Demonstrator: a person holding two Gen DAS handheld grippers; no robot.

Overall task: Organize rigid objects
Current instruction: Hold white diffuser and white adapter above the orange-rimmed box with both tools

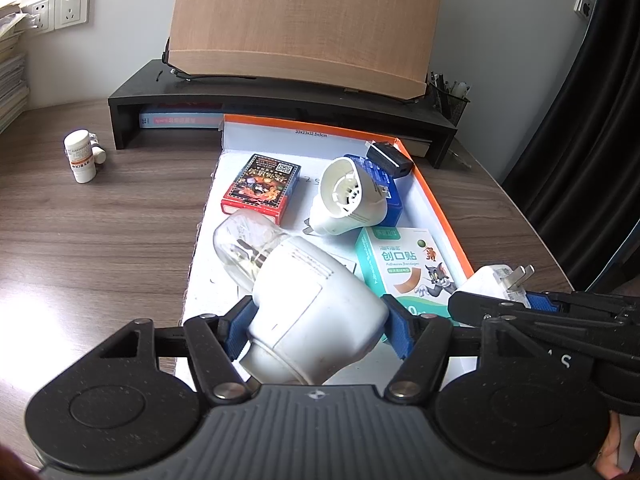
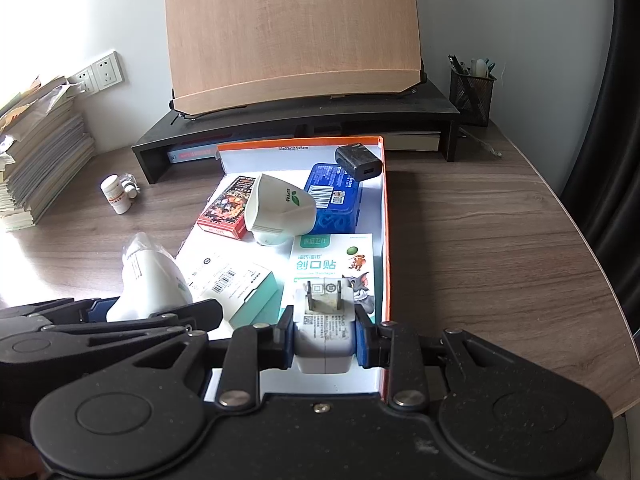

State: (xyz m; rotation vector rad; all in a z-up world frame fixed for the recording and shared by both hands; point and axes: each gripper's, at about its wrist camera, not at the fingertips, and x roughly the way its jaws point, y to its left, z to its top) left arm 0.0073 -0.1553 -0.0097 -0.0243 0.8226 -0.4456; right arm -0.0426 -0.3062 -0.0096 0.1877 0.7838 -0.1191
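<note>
While the left gripper (image 1: pixel 316 320) clamps its blue pads on the white body of a plug-in mosquito-repellent vaporizer (image 1: pixel 308 312) whose clear liquid bottle (image 1: pixel 250 246) juts forward over the near left edge of the box, the right gripper (image 2: pixel 324 334) is closed on a white USB wall charger (image 2: pixel 325 332), prongs up, low over the box's near right corner. Both look light and rigid, though smooth plastic may slip and the bottle seems fragile, so the flat sides suit gripping best. Beyond them the orange-rimmed white cardboard box (image 2: pixel 386 216) holds other items on a wood-grain desk (image 2: pixel 480 248) before a black monitor riser (image 2: pixel 400 114).
</note>
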